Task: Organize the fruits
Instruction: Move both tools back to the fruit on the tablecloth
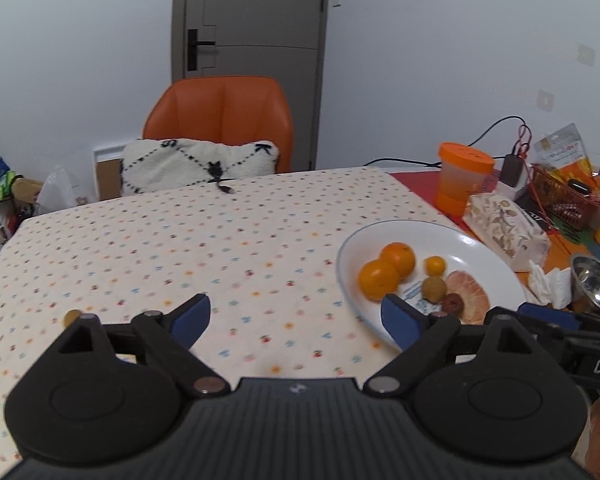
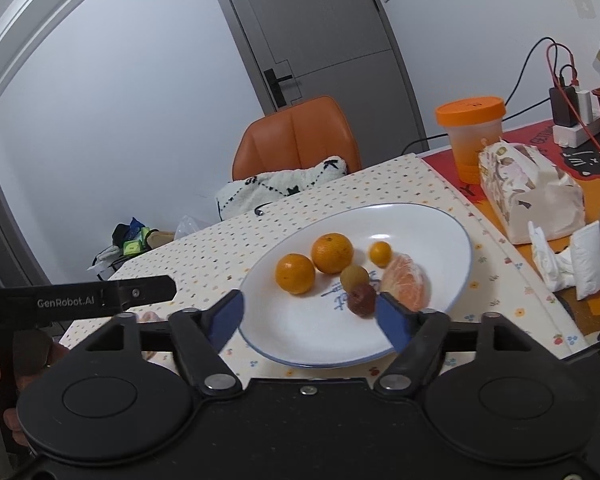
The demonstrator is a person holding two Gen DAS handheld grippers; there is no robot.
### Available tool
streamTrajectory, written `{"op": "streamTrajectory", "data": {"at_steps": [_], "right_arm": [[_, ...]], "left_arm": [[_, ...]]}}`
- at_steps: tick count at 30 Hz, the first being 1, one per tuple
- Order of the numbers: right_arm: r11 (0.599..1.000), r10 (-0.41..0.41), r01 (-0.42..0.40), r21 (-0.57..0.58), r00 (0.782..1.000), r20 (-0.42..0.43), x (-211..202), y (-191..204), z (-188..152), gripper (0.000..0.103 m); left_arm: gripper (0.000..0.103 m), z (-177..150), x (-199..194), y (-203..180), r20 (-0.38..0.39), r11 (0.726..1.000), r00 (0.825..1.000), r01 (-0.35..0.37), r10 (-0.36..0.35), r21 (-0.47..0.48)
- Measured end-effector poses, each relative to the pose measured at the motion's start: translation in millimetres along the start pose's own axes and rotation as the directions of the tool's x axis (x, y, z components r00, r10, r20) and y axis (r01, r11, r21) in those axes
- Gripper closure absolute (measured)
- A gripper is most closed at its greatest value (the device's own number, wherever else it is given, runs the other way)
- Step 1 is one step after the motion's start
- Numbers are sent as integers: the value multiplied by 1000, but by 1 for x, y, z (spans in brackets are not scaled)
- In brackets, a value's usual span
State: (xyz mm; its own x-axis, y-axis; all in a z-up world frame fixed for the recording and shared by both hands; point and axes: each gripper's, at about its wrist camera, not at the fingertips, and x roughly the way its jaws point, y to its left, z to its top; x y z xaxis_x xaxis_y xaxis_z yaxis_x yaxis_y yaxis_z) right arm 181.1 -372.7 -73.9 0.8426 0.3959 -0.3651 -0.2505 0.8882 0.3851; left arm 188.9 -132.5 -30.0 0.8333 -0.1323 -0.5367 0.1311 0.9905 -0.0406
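A white plate (image 2: 440, 232) with a blue rim holds two oranges (image 2: 332, 253), a small kumquat (image 2: 381, 253), a greenish-brown round fruit (image 2: 354, 277), a dark red fruit (image 2: 361, 299) and a peeled citrus piece (image 2: 406, 281). My right gripper (image 2: 310, 316) hovers open over the plate's near edge, its right finger beside the dark red fruit. In the left wrist view the same plate (image 1: 476, 248) lies at right. My left gripper (image 1: 296, 316) stands open above the dotted cloth, holding nothing. A small round fruit (image 1: 72, 316) lies on the cloth at its left.
An orange-lidded cup (image 2: 471, 136), a patterned tissue pack (image 2: 528, 192), crumpled napkins (image 2: 568, 256), a steel bowl (image 1: 596, 284) and a red wire basket (image 1: 564, 196) crowd the right side. An orange chair (image 1: 220, 120) with a cushion (image 1: 200, 164) stands behind the table.
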Motion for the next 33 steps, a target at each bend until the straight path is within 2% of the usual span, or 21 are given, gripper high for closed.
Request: {"op": "streamTrajectory", "data": {"at_steps": [2, 4, 8, 11, 22, 33], "right_arm": [[1000, 7, -7, -11, 1000, 6, 0, 6, 0, 21], [1000, 18, -17, -20, 1000, 7, 1, 11, 1, 14], [999, 40, -40, -31, 999, 8, 3, 20, 2, 11], [998, 59, -59, -27, 998, 9, 6, 25, 2, 6], [992, 114, -115, -51, 993, -20, 21, 50, -2, 5], [983, 163, -168, -80, 985, -60, 36, 76, -5, 5]], "left_arm": [[11, -1, -5, 7, 8, 1000, 1000, -17, 17, -2], [9, -2, -9, 14, 16, 999, 999, -34, 34, -10], [8, -4, -17, 29, 24, 998, 998, -61, 62, -33], [7, -5, -20, 39, 21, 996, 997, -78, 79, -51], [7, -16, -34, 70, 18, 985, 989, -142, 145, -96], [7, -29, -45, 112, -9, 960, 977, -212, 214, -185]]}}
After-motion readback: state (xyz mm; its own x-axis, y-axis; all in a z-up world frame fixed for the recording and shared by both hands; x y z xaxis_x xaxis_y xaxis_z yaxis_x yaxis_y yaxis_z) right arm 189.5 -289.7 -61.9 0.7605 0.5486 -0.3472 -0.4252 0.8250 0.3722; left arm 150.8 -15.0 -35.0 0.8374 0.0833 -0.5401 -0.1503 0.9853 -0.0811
